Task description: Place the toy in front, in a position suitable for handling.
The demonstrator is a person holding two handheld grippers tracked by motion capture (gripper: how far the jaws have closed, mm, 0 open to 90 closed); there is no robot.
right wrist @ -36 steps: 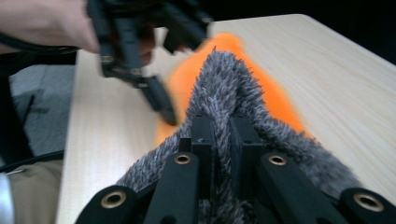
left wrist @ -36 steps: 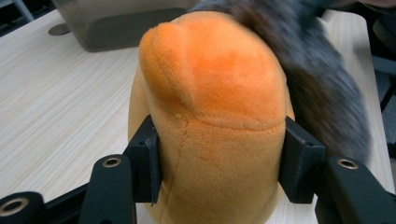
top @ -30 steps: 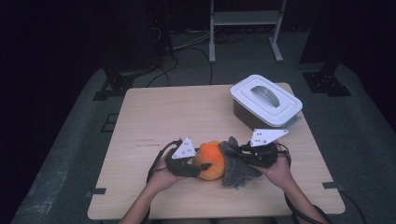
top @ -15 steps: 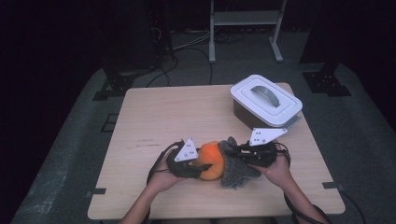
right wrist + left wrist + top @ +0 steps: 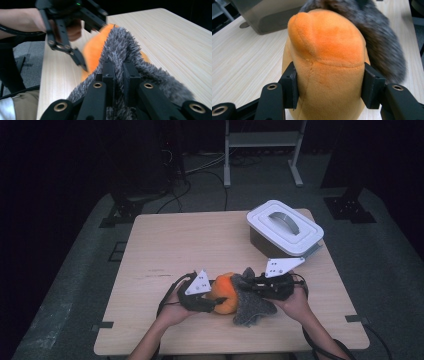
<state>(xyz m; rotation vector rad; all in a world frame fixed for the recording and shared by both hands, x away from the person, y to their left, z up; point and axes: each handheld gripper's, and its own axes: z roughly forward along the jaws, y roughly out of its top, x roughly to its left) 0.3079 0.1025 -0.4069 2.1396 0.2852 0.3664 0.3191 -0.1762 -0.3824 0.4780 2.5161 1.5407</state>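
Observation:
An orange plush toy lies near the front of the wooden table, with a grey furry part spreading to its right. My left gripper is shut on the orange body, both pads pressing its sides. My right gripper is shut on a fold of the grey fur, pinched between its jaws. In the right gripper view the left gripper and its hand sit beyond the orange plush.
A white lidded box with a grey handle stands at the table's back right, its grey wall behind the toy in the left gripper view. Black floor, cables and a metal stand lie past the far edge.

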